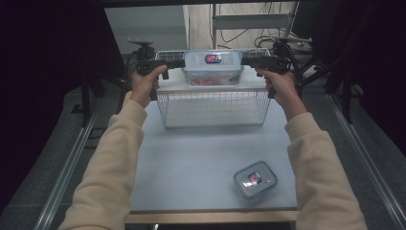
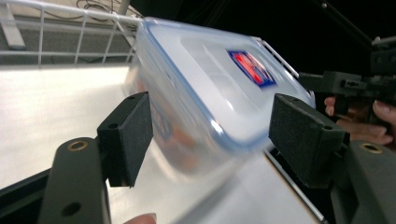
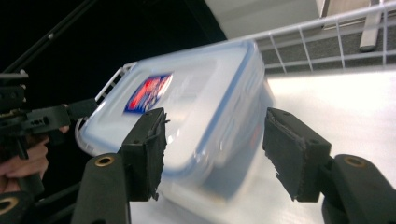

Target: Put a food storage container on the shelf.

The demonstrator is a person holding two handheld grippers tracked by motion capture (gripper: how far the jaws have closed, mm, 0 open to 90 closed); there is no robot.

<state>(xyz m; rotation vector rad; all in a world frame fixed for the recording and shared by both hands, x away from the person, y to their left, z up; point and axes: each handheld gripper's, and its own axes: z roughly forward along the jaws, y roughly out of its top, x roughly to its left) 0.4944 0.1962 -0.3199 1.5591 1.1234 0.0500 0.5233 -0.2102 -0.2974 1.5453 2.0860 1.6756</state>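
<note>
Nearest the high camera, 2 cream sleeves rise from the bottom edge, and between them a small lidded container (image 1: 255,179) with a red and blue label lies on the grey table (image 1: 201,153) near its front right corner. Farther back stands a white wire basket (image 1: 214,108) — a pale board covers its top. On that board sits the large container (image 1: 212,67), clear-walled, with a blue-rimmed lid and the same label, something orange inside.

Left gripper (image 1: 174,63) points in at the container's left end, right gripper (image 1: 249,61) at its right end, each held level in a hand. From the left gripper view, the container's (image 2: 210,93) corner lies between the 2 black pads, which stand wide with a gap on both sides — no grip. From the right gripper view it is much the same: the box (image 3: 196,107) sits between spread pads, the left one close against its lid edge, the right one clear of it.
</note>
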